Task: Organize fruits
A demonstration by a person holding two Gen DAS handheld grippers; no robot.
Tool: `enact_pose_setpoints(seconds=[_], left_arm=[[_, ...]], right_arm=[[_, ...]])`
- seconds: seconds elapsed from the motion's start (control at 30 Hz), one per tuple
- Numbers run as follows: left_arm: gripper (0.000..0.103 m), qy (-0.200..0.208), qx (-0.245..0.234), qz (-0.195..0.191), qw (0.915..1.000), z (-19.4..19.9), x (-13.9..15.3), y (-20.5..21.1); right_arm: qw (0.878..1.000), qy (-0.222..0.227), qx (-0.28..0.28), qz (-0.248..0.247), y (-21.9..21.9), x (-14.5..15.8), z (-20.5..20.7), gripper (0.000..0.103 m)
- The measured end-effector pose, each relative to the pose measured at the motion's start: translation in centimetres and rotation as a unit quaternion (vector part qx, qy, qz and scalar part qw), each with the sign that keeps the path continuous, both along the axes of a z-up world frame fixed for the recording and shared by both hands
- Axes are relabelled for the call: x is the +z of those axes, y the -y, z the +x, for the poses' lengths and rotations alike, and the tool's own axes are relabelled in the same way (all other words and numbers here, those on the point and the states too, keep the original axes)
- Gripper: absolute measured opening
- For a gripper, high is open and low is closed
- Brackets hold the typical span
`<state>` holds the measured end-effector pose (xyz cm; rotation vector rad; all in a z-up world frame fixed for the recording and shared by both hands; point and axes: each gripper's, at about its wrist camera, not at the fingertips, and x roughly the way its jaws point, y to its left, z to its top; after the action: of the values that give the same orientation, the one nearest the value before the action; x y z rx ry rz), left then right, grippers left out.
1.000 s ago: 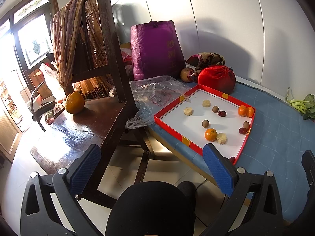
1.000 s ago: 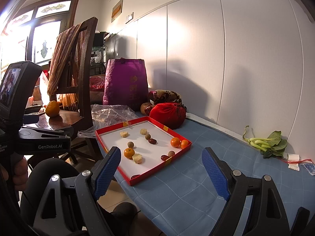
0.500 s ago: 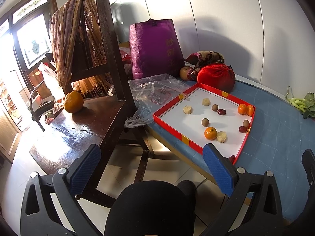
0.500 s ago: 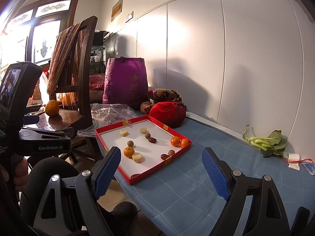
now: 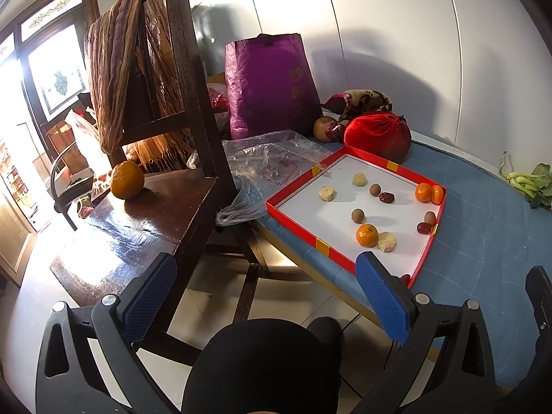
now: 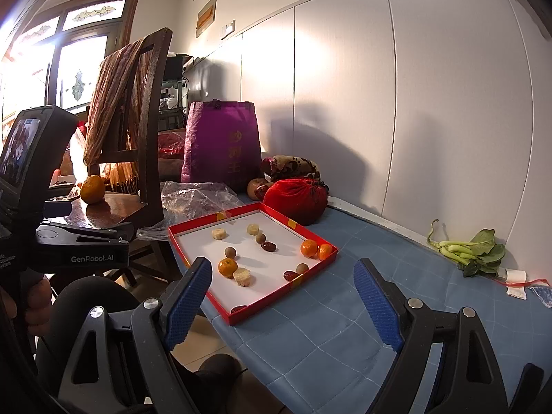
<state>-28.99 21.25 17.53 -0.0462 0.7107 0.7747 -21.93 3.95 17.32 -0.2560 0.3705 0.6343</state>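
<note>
Looking from the left wrist, little has changed over the last second: the left gripper [image 5: 265, 296] hangs released and empty, only drifting slightly nearer the red tray [image 5: 296, 229], so sorting has not begun. Fruits [image 5: 366, 235] lie scattered inside it.

From the right wrist, the right gripper [image 6: 283, 300] is likewise spread and empty above the blue cloth [image 6: 345, 327]; greens [image 6: 472, 250] lie far right, possibly bok choy, by the white wall.
</note>
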Motion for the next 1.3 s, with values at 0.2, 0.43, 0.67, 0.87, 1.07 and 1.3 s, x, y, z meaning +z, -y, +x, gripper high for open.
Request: enact_pose_setpoints(seconds=[0.2, 0.43, 0.67, 0.87, 1.07, 1.3], left_arm=[[0.103, 0.001, 0.0, -0.001, 1.0, 0.3, 0.1, 0.1], [0.103, 0.002, 0.002, -0.001, 1.0, 0.4, 0.2, 0.1], [0.103, 0.002, 0.002, -0.001, 1.0, 0.5, 0.3, 0.2], [0.103, 0.003, 0.001, -0.003, 1.0, 0.6, 0.3, 0.1], [0.103, 0.004, 0.002, -0.008, 1.0, 1.1, 0.2, -0.2], [0.103, 0.008, 0.009, -0.016, 0.9998, 0.8, 0.2, -1.2]], right_arm=[[1.0, -0.003, 0.0, 0.002, 0.0, 0.1, 0.0, 0.086], [1.0, -0.003, -0.001, 0.0, -0.1, 0.0, 0.1, 0.086], [1.0, -0.003, -0.002, 0.0, -0.2, 0.0, 0.1, 0.086], [1.0, -0.004, -0.002, 0.001, -0.3, 0.0, 0.3, 0.086], [1.0, -0.012, -0.007, 0.006, -0.9, 0.2, 0.9, 0.086], [1.0, -0.016, -0.008, 0.011, -1.9, 1.2, 1.5, 0.086]])
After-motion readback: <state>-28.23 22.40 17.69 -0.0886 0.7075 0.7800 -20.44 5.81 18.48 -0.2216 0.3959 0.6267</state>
